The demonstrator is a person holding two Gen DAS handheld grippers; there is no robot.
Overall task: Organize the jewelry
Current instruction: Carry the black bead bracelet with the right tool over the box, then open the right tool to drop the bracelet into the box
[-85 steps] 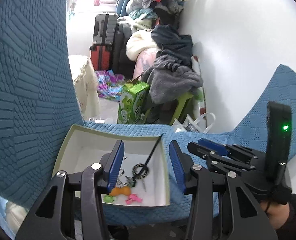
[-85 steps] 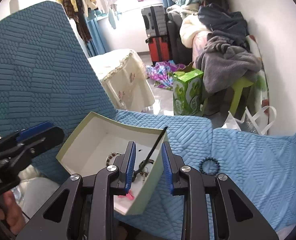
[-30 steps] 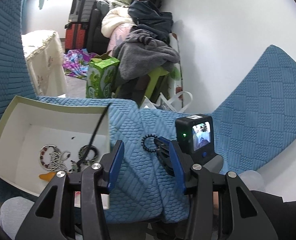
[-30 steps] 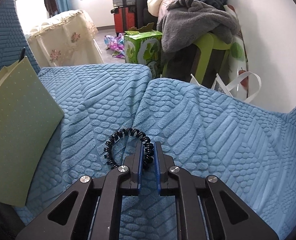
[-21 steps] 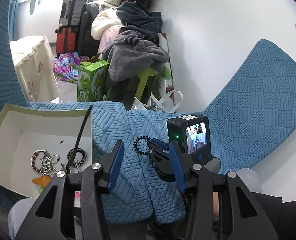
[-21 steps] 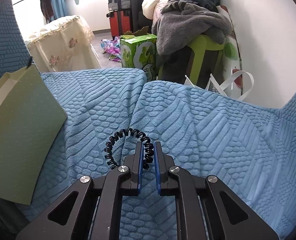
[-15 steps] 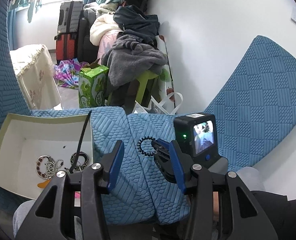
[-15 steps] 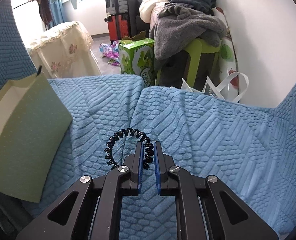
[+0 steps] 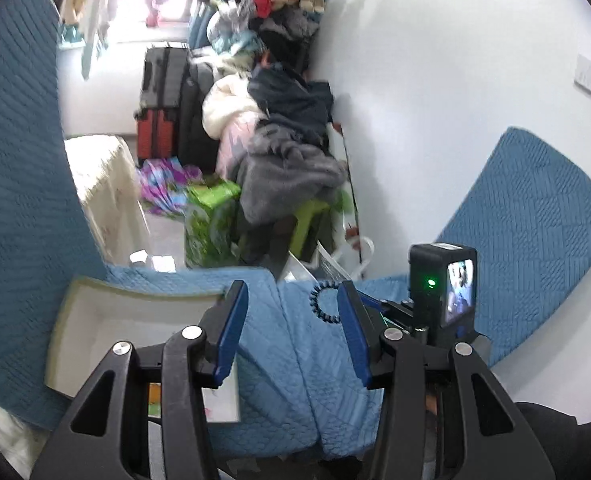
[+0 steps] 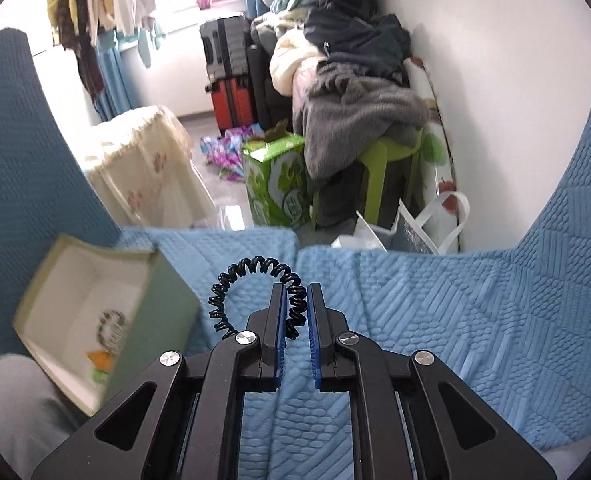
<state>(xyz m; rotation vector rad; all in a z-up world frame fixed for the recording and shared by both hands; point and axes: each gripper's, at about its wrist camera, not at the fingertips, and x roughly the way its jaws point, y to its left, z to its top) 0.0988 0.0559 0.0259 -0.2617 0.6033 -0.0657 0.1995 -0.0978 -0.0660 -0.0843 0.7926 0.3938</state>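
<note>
1. The right gripper [image 10: 295, 300] is clenched on a black coiled hair tie [image 10: 251, 288]. The loop arcs up and to the left of its blue pads, clear of the blue quilted sofa cover [image 10: 415, 320] below.
2. In the left wrist view the same hair tie [image 9: 322, 303] shows just beyond the left gripper's right finger, with the right gripper's camera unit [image 9: 443, 288] just to its right.
3. The left gripper [image 9: 293, 320] is released, its jaws apart with nothing between them, only the sofa cover behind.
4. An open pale green box [image 10: 163, 312] with a white inside sits on the sofa to the left, near the hair tie but apart from it.
5. Inside the box lie a beaded bracelet [image 10: 111, 330] and small orange and green pieces [image 10: 101, 362], blurred.
6. Far behind are a green carton [image 10: 277, 184], a green stool [image 10: 387, 168] piled with clothes, and suitcases [image 10: 227, 76] by the wall.
</note>
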